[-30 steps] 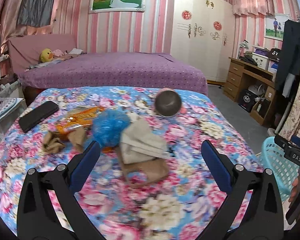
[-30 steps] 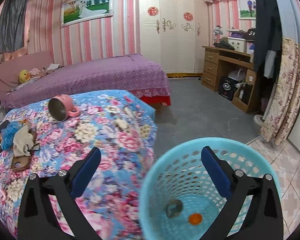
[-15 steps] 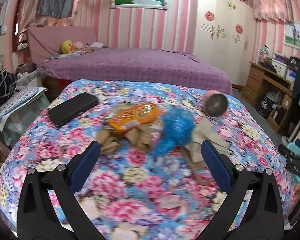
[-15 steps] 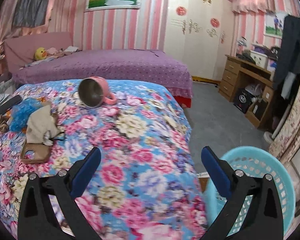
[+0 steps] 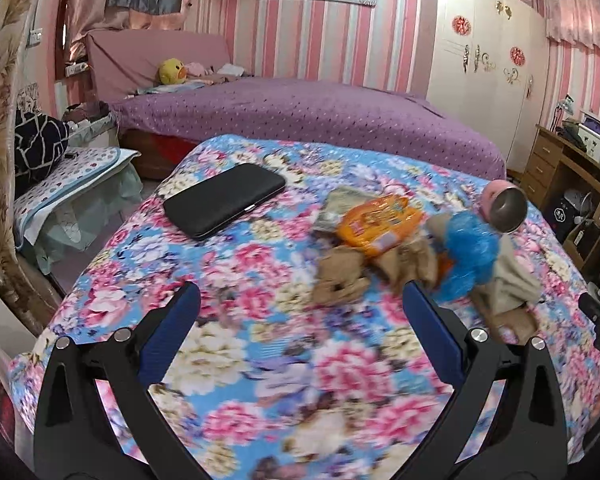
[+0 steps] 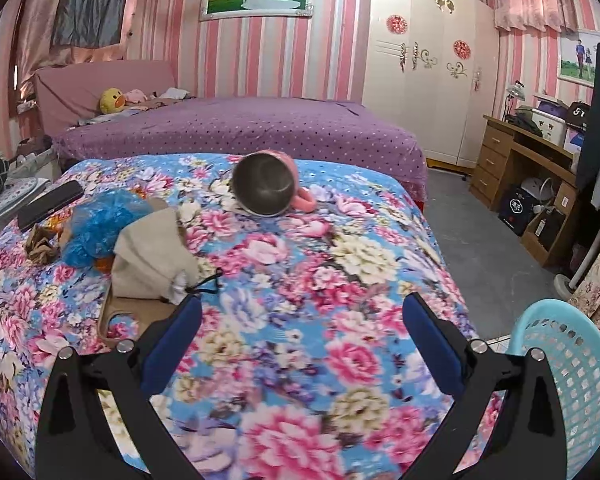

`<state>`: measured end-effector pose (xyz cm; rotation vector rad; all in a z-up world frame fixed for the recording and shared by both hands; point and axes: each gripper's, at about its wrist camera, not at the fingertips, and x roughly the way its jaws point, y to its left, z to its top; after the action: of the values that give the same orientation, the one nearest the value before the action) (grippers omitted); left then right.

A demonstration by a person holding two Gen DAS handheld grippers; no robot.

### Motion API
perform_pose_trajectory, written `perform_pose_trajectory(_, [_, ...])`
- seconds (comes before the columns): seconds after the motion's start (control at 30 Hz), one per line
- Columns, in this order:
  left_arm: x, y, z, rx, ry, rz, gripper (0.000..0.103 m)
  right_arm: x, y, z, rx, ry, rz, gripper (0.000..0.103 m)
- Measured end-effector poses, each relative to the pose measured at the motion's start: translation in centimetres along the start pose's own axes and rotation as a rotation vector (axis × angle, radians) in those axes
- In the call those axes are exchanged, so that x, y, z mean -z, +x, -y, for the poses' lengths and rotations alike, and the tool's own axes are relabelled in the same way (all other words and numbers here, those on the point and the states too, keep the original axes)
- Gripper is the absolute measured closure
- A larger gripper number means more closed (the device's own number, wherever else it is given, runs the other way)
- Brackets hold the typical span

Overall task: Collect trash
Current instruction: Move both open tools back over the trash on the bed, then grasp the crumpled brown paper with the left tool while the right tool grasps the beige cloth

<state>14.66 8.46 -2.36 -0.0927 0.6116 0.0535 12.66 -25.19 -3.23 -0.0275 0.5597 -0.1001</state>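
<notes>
Blue-padded and spread wide with nothing held, the left gripper [image 5: 300, 320] and right gripper [image 6: 300, 322] hung over the bedspread [image 5: 228, 280], and the left one would best reach toward right of centre for the crumpled brown paper [image 5: 340, 280] alone, leaving the phone [image 5: 224, 204] at upper left.

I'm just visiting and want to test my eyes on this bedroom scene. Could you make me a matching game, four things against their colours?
Things:
1. mug
2. snack wrapper
3. basket
4. wallet

Colours:
A. black
B. light blue
C. pink outside, metal inside
D. orange

Pairs: 1-C, 2-D, 3-B, 4-A.
</notes>
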Motion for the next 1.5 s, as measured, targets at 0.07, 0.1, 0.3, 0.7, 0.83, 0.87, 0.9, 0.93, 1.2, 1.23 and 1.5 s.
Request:
perform_pose_trajectory(0.07, [0.1, 0.4, -1.2, -0.013, 0.004, -0.014, 0.005, -0.1, 0.1, -0.8, -0.020, -0.005, -0.004, 0.005])
perform_pose_trajectory(0.1, [0.1, 0.5, -1.8, -0.021, 0.008, -0.022, 0.006, -0.2, 0.1, -1.1, -0.022, -0.010, -0.003, 0.005])
perform_pose_trajectory(0.3, [0.8, 2.1, -3.5, -0.016, 0.005, -0.083, 0.006, -1.4, 1.5, -3.2, -0.030, -0.071, -0.012, 0.005])
perform_pose_trajectory(0.7, [-0.4, 5.5, 1.6, 0.104, 0.051, -0.121, 0.010, -1.5, 3.4, -2.2, -0.052, -0.021, -0.043, 0.005])
perform_pose_trajectory(0.83, [-0.5, 7.3, 3.7, 0.122, 0.104, -0.164, 0.035, -1.4, 3.9, -2.2, -0.057, -0.026, -0.056, 0.005])
perform_pose_trajectory(0.87, [-0.4, 7.7, 3.8, 0.130, 0.105, -0.179, 0.041, -1.4, 4.0, -2.3, -0.058, -0.029, -0.061, 0.005])
perform_pose_trajectory(0.9, [-0.4, 7.9, 3.7, 0.138, 0.100, -0.192, 0.052, -1.4, 4.1, -2.4, -0.060, -0.031, -0.063, 0.005])
perform_pose_trajectory(0.93, [-0.4, 7.9, 3.6, 0.141, 0.091, -0.192, 0.059, -1.4, 4.2, -2.4, -0.066, -0.034, -0.063, 0.005])
perform_pose_trajectory(1.2, [0.2, 5.1, 0.9, 0.106, 0.097, -0.155, 0.064, -1.7, 4.2, -3.7, -0.098, -0.069, -0.061, 0.005])
perform_pose_trajectory(1.23, [0.3, 4.8, 0.6, 0.100, 0.105, -0.153, 0.064, -1.7, 4.2, -4.0, -0.107, -0.071, -0.062, 0.005])
perform_pose_trajectory(1.5, [-0.2, 3.0, -1.9, 0.056, 0.074, -0.114, 0.064, -2.5, 5.9, -7.5, -0.188, -0.111, -0.112, 0.017])
